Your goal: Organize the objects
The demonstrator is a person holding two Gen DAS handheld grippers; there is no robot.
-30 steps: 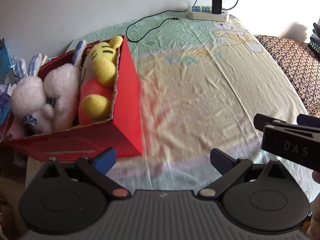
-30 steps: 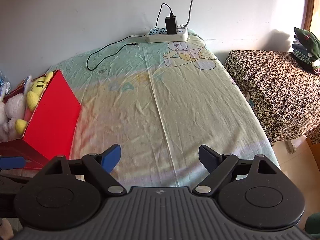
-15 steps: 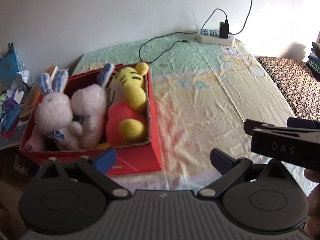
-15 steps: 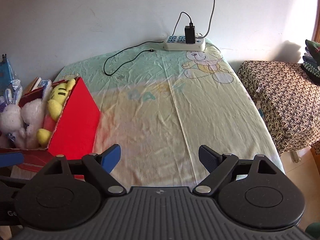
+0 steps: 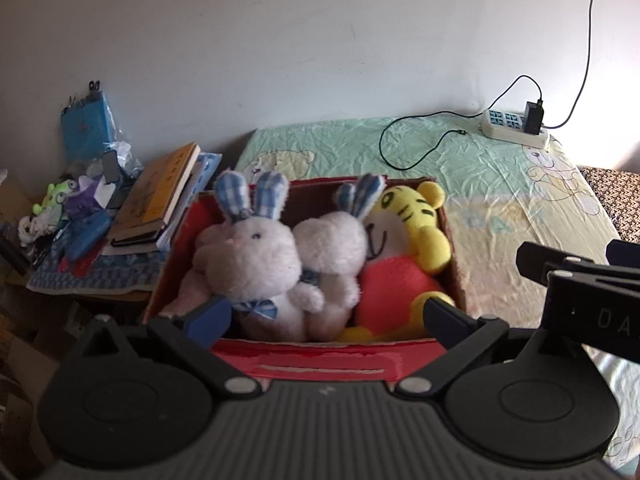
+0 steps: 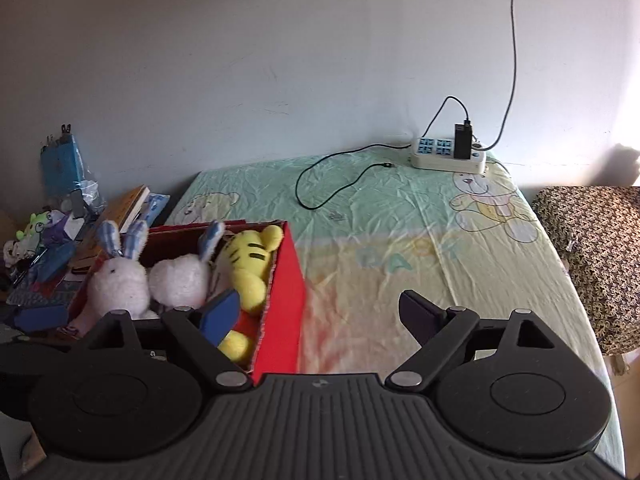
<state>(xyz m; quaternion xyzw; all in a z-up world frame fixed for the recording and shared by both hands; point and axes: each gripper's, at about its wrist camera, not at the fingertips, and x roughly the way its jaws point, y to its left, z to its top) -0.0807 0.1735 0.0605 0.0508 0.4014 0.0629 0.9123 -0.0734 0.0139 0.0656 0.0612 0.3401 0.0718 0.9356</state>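
Note:
A red cardboard box (image 5: 320, 362) (image 6: 286, 300) sits at the bed's left edge. Inside it lie two white plush rabbits with blue checked ears (image 5: 252, 264) (image 6: 118, 280) and a yellow striped tiger in a red top (image 5: 400, 264) (image 6: 248, 268). My left gripper (image 5: 326, 316) hovers just above the box's near wall, open, with nothing between its fingers. My right gripper (image 6: 320, 314) stands open and empty over the box's right wall and the sheet; its body also shows at the right of the left wrist view (image 5: 580, 300).
The bed sheet (image 6: 420, 248) is pale green and yellow with bear prints. A white power strip (image 6: 448, 156) with a black charger and a loose cable (image 6: 320, 184) lies at the far edge. A cluttered side table with books (image 5: 160, 196) stands left; a patterned stool (image 6: 600, 248) stands right.
Both views have risen and tilted back, and the left one has swung left, so the box now sits centred between the left fingers with its inside showing. Both grippers stay open.

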